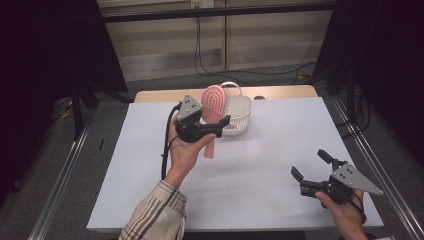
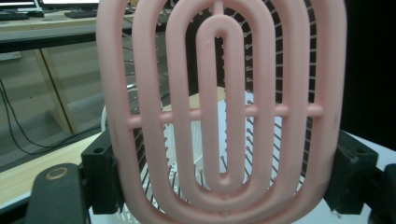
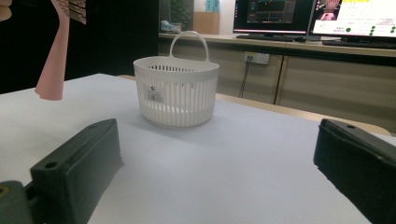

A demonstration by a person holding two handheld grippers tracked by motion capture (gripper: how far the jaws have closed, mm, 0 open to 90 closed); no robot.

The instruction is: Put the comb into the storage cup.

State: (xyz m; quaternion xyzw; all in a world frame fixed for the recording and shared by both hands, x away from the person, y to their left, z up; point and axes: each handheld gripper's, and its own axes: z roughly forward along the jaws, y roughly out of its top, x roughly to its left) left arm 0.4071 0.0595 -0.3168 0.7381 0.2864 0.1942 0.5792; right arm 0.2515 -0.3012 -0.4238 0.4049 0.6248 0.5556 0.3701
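1. Pink plastic hairbrush (image 1: 214, 107) is pinched across its head by the left gripper (image 1: 212, 127), lifted off the table just beside the white basket (image 1: 242, 116); picking up looks done, dropping in remains.
2. Right gripper (image 1: 311, 170) rests spread, holding nothing.

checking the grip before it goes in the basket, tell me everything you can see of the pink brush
The brush is pink, plastic by its look. Its oval head is an open frame of nested loops joined by a crossbar, with thin pale bristles on the far side, and it narrows to a tapered handle. It is held upright, head up and handle hanging down, above the table just in front of the basket. The left gripper is clamped across the lower head, one jaw on each edge. Nothing else touches it.
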